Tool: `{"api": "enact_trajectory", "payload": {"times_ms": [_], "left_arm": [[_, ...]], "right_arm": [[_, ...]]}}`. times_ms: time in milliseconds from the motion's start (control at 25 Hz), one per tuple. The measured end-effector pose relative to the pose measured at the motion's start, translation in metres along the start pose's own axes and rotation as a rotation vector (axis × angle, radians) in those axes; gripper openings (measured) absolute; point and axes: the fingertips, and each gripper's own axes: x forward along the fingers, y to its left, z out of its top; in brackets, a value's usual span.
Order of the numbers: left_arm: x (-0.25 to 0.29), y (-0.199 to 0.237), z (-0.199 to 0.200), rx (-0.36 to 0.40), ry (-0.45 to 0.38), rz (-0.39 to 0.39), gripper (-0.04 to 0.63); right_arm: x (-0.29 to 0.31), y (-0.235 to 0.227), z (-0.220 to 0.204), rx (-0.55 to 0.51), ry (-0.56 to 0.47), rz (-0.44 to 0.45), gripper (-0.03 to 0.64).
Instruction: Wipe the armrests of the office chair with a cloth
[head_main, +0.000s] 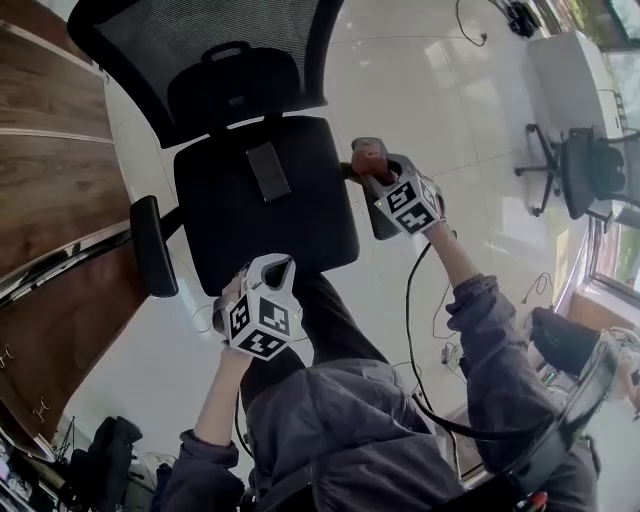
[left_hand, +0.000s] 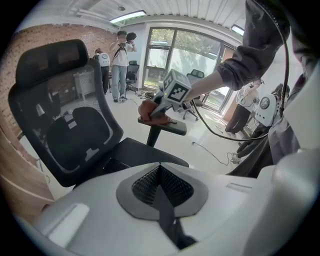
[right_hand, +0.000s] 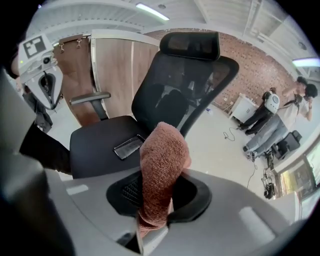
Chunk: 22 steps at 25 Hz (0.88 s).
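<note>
Overhead, from the head view: noted office chair facing the person, backrest at the frame's top. Found right gripper clenched on a brown cloth above the right-side armrest, which is mostly covered by the gripper and its cube. Found left-side armrest bare, long axis running front to back beside the seat. Noted left gripper off the seat's front edge, touching nothing.

From the left gripper view: confirmed left gripper jaws pressed together, nothing between them. Saw cloth bunched on the right-side armrest, apparently touching the pad. Pad's long axis lies roughly level across the frame, a contact line not readable overhead.

From the right gripper view: found cloth standing upright out of the clamped jaws, long axis vertical, top end folded towards the backrest. Armrest beneath hidden here. Noted flat dark item, possibly a phone, on the seat, with the left-side armrest beyond it.
</note>
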Motion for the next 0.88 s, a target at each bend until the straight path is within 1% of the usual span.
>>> {"api": "enact_trajectory", "payload": {"times_ms": [120, 240, 360, 440, 560, 640, 760, 880], "left_arm": [[0.000, -0.002, -0.006, -0.011, 0.009, 0.006, 0.015], [0.003, -0.004, -0.011, -0.020, 0.018, 0.004, 0.015], [0.006, -0.007, -0.010, -0.021, 0.024, -0.001, 0.015], [0.010, -0.008, -0.006, -0.016, 0.026, -0.006, 0.015], [0.014, -0.010, 0.002, -0.006, 0.027, -0.014, 0.015], [0.016, -0.009, 0.006, -0.001, 0.027, -0.016, 0.015], [0.018, -0.008, 0.010, 0.001, 0.029, -0.017, 0.015], [0.021, -0.006, 0.014, 0.001, 0.034, -0.019, 0.015]], "right_arm": [[0.006, -0.012, -0.001, 0.002, 0.009, -0.008, 0.087], [-0.004, 0.001, -0.007, -0.008, 0.002, 0.006, 0.087], [-0.026, 0.034, -0.021, -0.034, 0.002, 0.040, 0.087], [-0.043, 0.062, -0.036, -0.047, 0.010, 0.078, 0.087], [-0.067, 0.102, -0.058, -0.032, 0.023, 0.148, 0.087], [-0.080, 0.113, -0.070, -0.005, 0.023, 0.163, 0.087], [-0.090, 0.097, -0.082, 0.074, 0.005, 0.121, 0.087], [-0.084, 0.055, -0.089, 0.148, -0.014, 0.061, 0.087]]}}
